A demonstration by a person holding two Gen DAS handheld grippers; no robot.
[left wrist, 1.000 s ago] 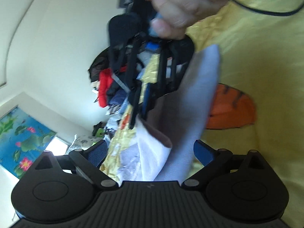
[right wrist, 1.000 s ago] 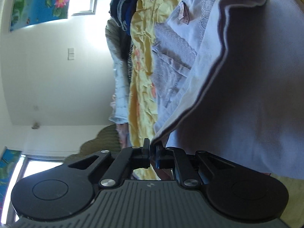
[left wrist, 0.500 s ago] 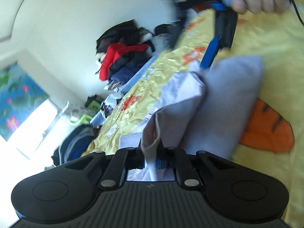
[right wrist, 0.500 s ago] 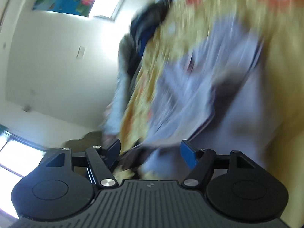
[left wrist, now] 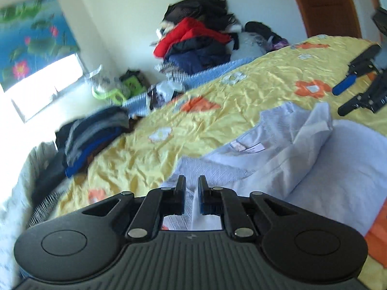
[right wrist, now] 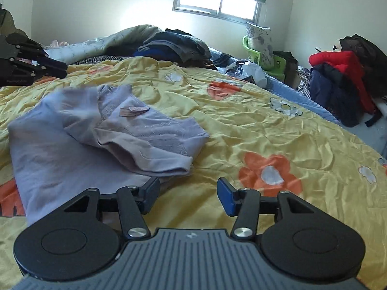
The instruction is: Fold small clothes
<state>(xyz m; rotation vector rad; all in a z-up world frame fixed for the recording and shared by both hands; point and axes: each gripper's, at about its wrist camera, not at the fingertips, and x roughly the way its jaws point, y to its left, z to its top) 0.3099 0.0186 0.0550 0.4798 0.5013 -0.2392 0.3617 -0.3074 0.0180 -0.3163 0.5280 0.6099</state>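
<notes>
Garment (right wrist: 79,142) part-folded on quilt (right wrist: 278,130), toward its left edge in right view.
Left gripper (left wrist: 191,197) pinches a fabric fold, likely to carry it over; a second ago its jaws gaped. Right gripper (right wrist: 187,198), then clamped on the hem, has let go; its empty jaws have just been narrowing.

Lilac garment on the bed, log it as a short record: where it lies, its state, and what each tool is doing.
garment: on yellow bedspread, partly folded, label facing up
left tool: nearly shut, jaws just closed; cloth shows in the gap, hold unclear
right tool: open, jaws just narrowed a little; nothing between them, beside the garment's near edge
</notes>
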